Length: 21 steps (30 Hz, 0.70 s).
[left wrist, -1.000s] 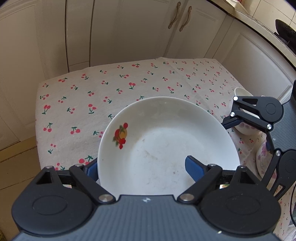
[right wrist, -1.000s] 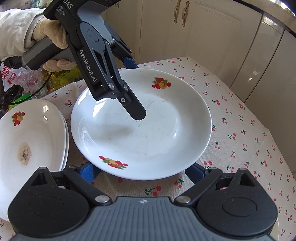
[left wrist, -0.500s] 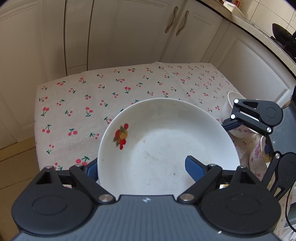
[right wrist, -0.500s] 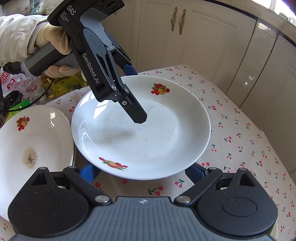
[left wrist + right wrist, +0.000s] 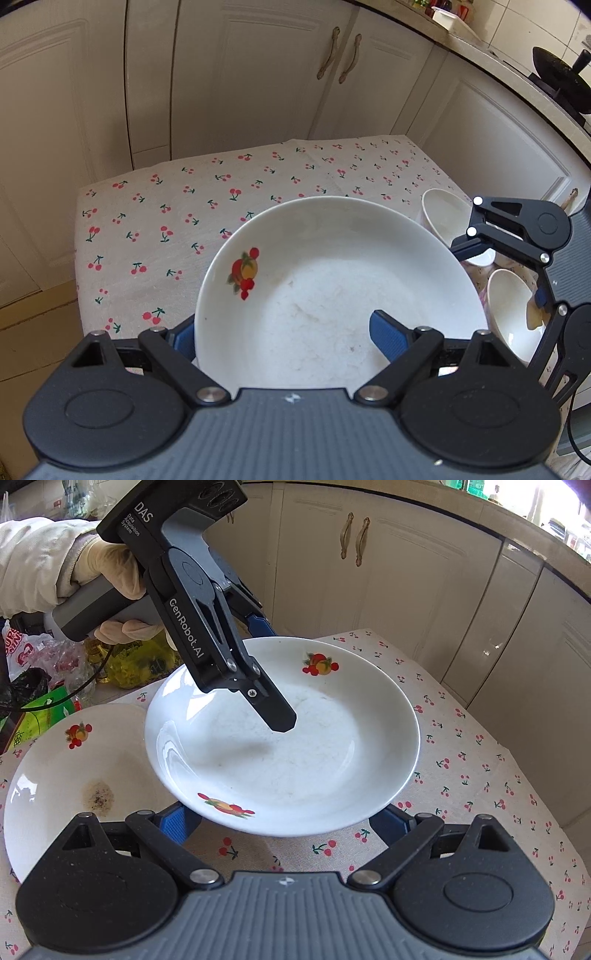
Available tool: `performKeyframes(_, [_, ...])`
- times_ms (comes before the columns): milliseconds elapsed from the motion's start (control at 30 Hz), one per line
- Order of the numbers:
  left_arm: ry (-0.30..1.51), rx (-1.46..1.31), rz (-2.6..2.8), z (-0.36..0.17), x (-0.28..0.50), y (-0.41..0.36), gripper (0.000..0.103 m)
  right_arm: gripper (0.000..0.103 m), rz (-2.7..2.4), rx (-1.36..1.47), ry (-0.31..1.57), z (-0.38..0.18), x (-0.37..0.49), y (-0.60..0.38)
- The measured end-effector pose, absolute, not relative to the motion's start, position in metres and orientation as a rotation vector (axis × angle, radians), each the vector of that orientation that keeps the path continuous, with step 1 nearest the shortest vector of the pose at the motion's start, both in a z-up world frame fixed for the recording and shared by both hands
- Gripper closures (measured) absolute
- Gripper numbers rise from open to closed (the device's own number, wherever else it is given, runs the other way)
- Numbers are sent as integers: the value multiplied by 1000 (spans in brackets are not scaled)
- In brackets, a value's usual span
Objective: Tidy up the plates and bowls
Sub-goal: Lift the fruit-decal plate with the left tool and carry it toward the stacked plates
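The left gripper pinched the plate's rim; the right gripper's wide jaws apparently cradled it underneath.

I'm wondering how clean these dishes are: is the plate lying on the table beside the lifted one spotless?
No, the plate on the table has a brownish speckled stain near its middle, seen in the right wrist view.

Lettering on the left gripper
"DAS Data Acquisition System" is printed on its top block, and below that "GenRobot.AI" runs down its arm.
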<state>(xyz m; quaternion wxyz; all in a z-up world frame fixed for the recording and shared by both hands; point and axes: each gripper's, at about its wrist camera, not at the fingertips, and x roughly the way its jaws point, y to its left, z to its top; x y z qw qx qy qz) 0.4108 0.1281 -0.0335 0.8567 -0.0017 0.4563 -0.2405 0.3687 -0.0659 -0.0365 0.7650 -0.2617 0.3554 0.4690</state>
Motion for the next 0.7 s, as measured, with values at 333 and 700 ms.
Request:
performKeyframes(333, [937, 21, -491, -12, 370, 119, 12, 4, 1018, -577, 734, -18, 330, -72])
performKeyframes(700, [924, 28, -473, -3, 320, 113, 12, 4, 1023, -577, 715, -9, 281, -78])
